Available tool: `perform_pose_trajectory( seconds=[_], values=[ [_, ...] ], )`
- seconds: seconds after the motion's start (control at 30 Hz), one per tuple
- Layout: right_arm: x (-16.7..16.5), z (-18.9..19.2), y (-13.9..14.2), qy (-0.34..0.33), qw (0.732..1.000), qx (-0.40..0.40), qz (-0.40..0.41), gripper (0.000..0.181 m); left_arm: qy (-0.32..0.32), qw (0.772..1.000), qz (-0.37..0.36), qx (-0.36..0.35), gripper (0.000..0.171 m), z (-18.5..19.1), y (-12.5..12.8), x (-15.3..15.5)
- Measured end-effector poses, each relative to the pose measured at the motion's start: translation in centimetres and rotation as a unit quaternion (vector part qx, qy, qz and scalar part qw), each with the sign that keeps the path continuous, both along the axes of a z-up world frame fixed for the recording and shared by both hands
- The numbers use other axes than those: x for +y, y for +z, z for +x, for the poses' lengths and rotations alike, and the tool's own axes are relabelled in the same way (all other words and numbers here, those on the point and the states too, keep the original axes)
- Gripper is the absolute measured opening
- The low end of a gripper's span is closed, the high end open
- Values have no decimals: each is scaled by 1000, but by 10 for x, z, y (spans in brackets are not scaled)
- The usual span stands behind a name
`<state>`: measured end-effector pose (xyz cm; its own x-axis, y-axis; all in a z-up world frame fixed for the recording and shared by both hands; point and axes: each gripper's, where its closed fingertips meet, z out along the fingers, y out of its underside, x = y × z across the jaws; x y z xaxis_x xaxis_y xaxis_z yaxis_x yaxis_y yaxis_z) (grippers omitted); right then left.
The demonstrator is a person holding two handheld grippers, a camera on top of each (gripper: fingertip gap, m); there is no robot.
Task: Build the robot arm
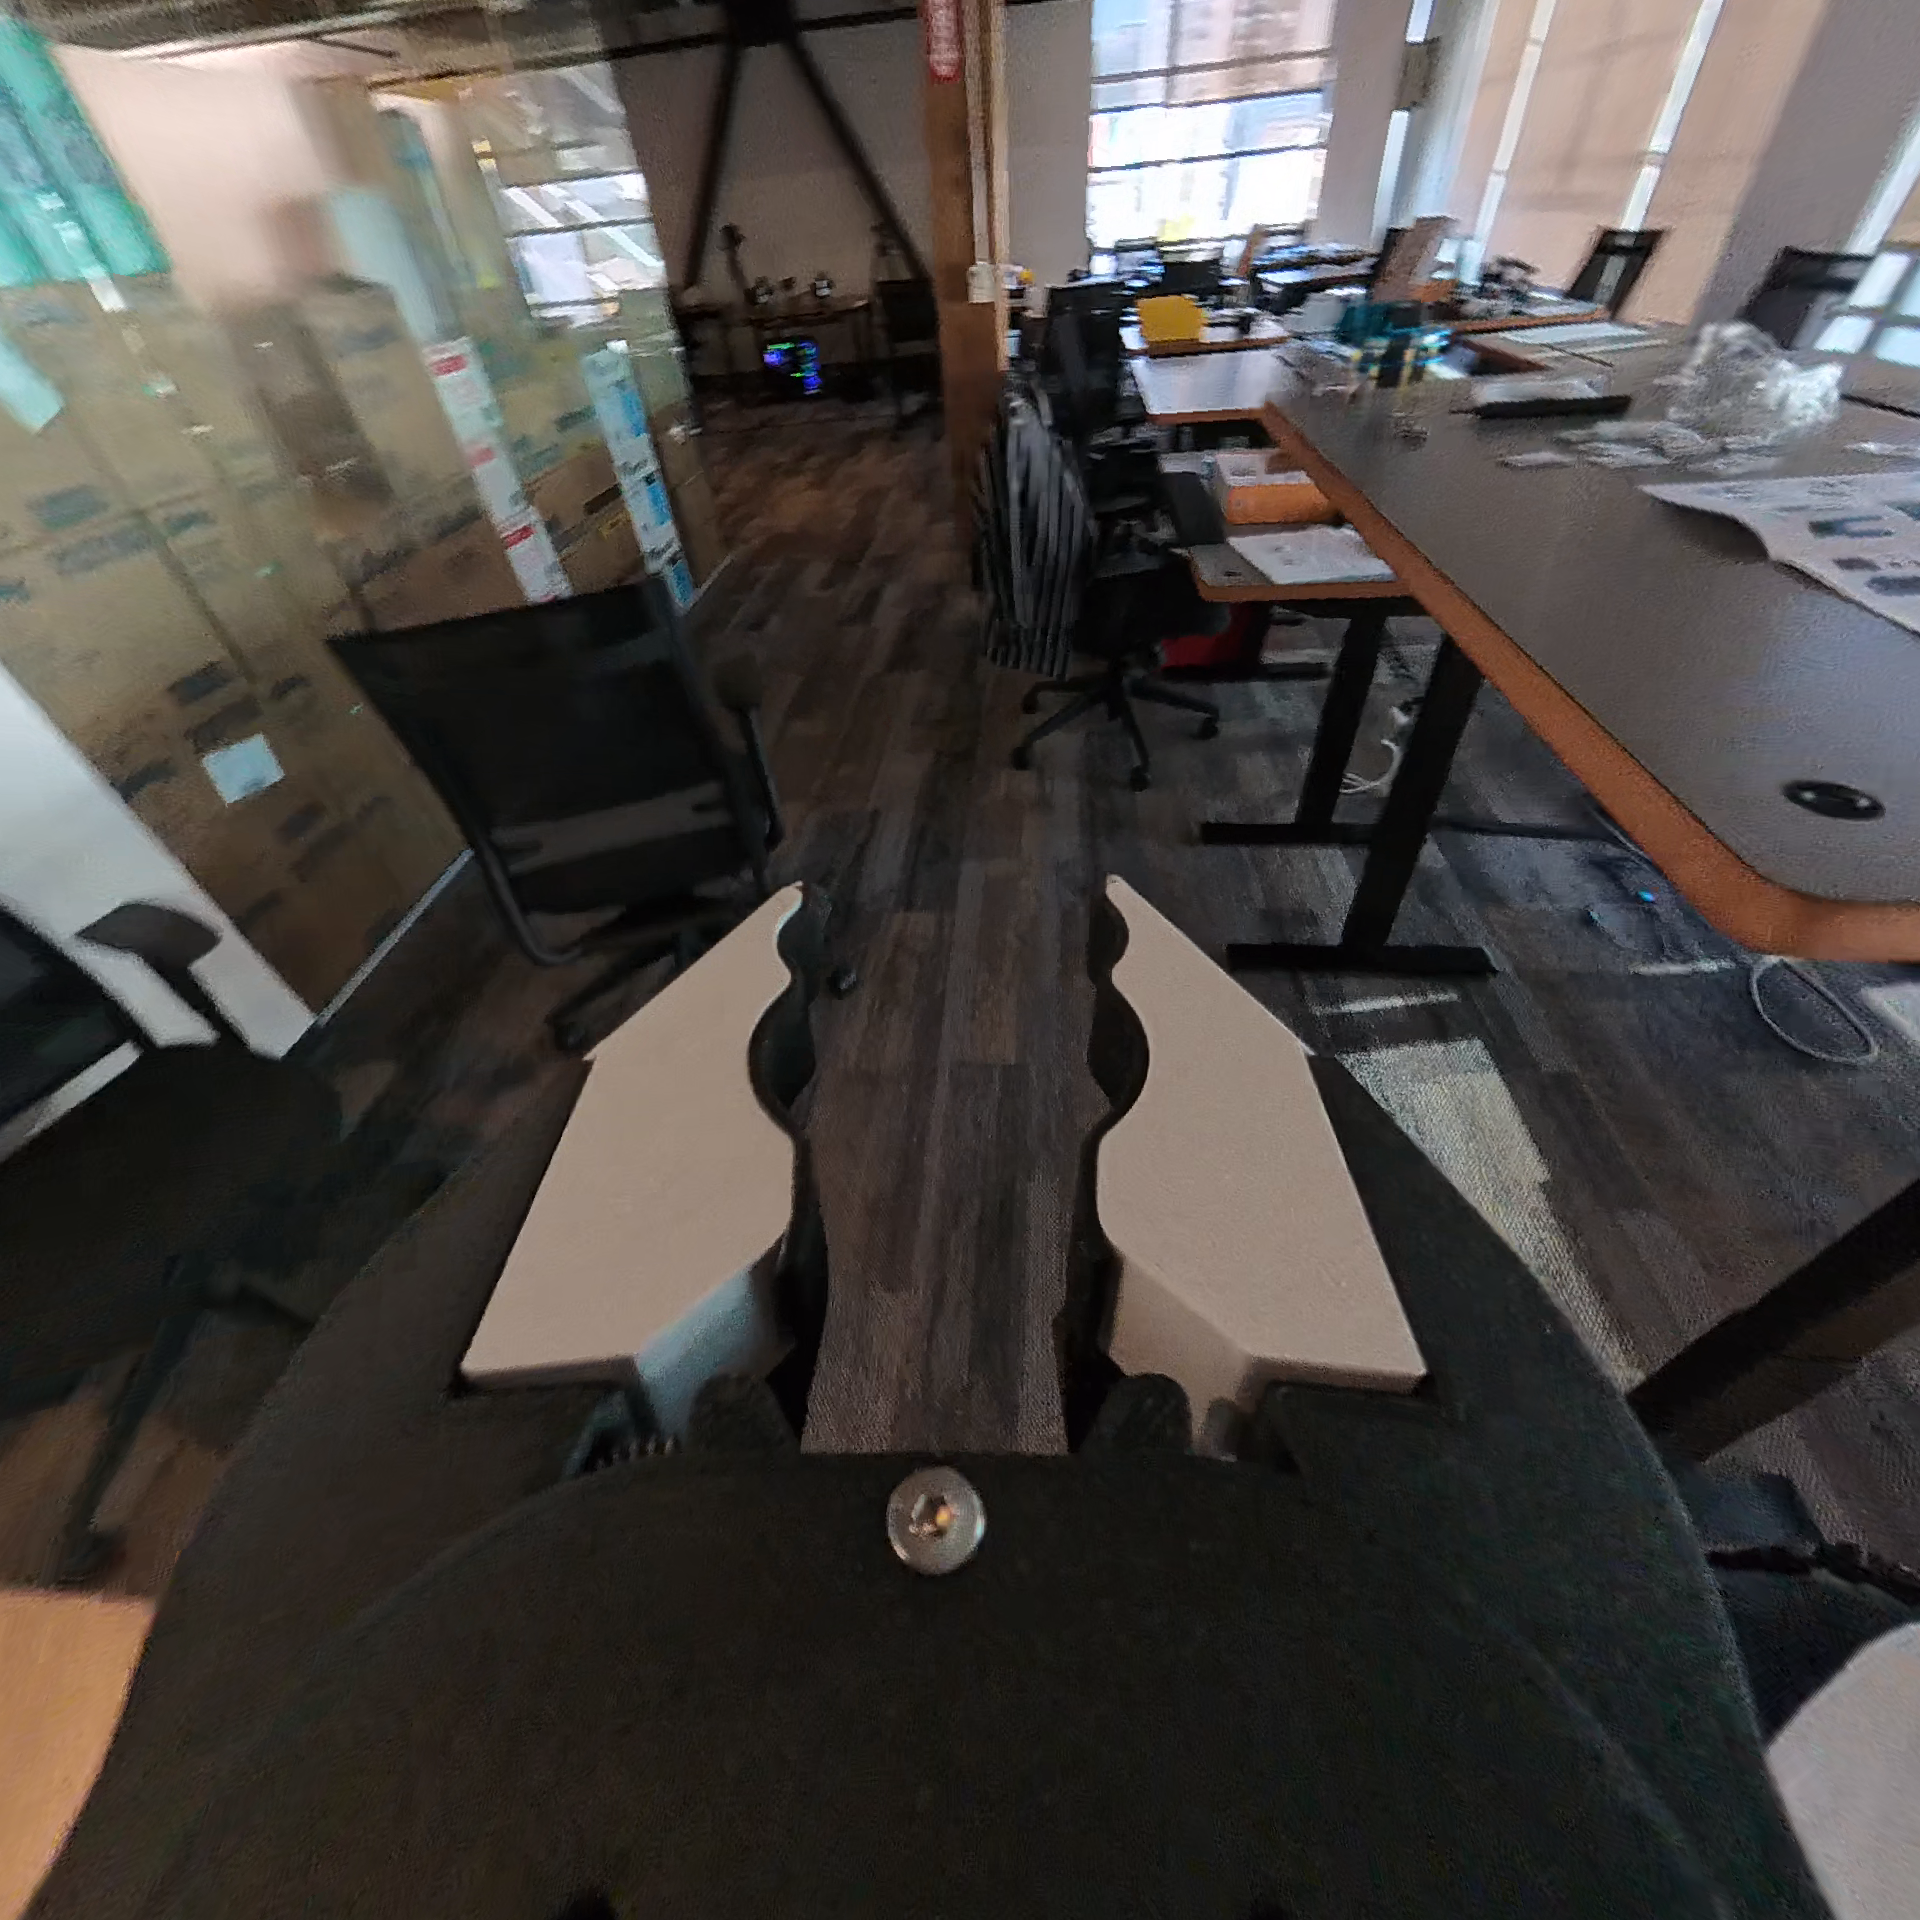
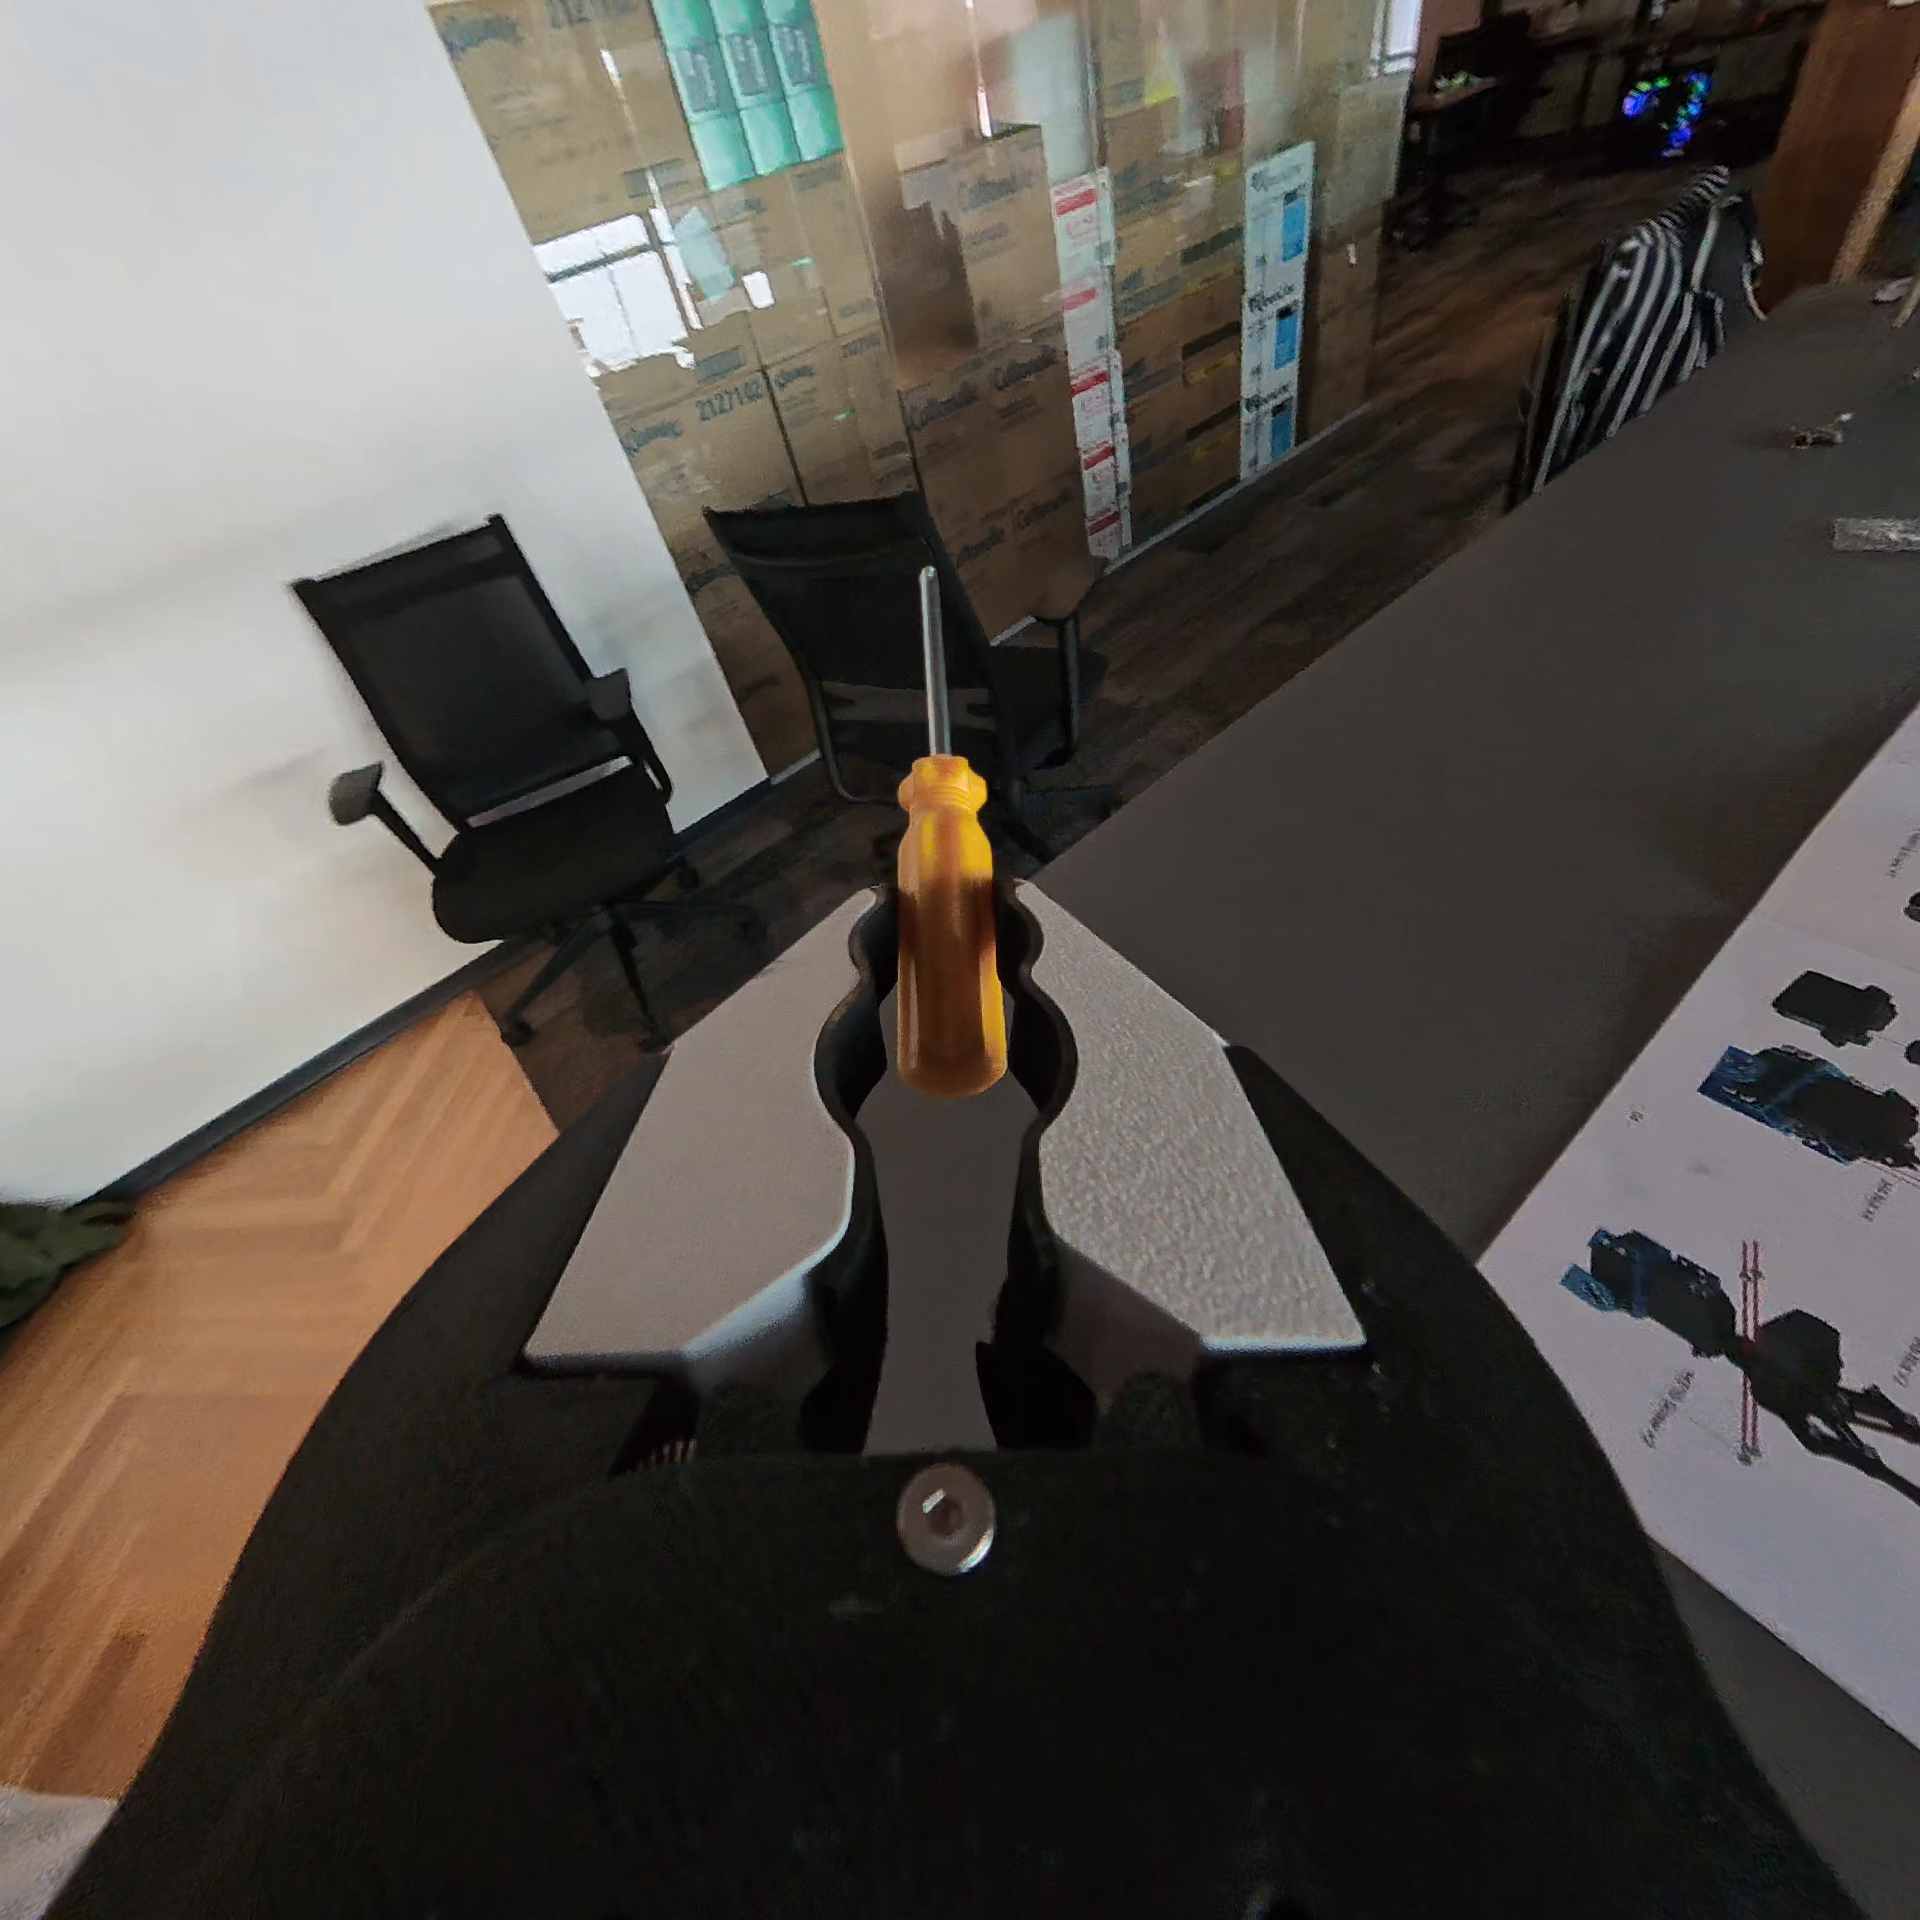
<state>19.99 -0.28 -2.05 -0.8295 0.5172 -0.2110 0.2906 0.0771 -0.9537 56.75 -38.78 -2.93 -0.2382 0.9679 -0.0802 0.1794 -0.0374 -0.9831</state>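
We hold the left tongs (image 1: 951, 935) over the floor (image 1: 935, 1143), a chair (image 1: 561, 748) ahead to their left, the table (image 1: 1621, 644) to their right. The right tongs (image 2: 948, 914) clasp a screwdriver (image 2: 948, 935) above the table (image 2: 1403, 831), paper sheets (image 2: 1766, 1195) lying to the right.

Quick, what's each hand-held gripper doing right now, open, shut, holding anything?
Left hand-held gripper: open, empty, over the floor.
Right hand-held gripper: shut on the yellow-handled screwdriver, shaft pointing forward.

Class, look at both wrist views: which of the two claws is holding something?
The right claw: it grips a yellow-handled screwdriver, metal shaft pointing forward. The left claw is open and empty, with only floor between its fingers.
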Motion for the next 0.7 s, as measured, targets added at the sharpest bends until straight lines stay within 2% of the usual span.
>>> perform_pose_trajectory(
  seconds=[0.17,0.33,0.53,0.7],
  values=[
    [-36,-45,2,-47,999,-11,25,16,-107,994,13,12,46,-138,12,-72],
    [-51,-134,17,-89,995,0,42,17,-174,983,41,40,44,-286,2,-115],
    [-57,-223,43,-152,987,-17,38,17,-284,957,60,7,44,-460,-8,-134],
    [-57,-278,43,-214,976,-21,34,17,-379,921,88,17,44,-602,-16,-121]
  ],
)
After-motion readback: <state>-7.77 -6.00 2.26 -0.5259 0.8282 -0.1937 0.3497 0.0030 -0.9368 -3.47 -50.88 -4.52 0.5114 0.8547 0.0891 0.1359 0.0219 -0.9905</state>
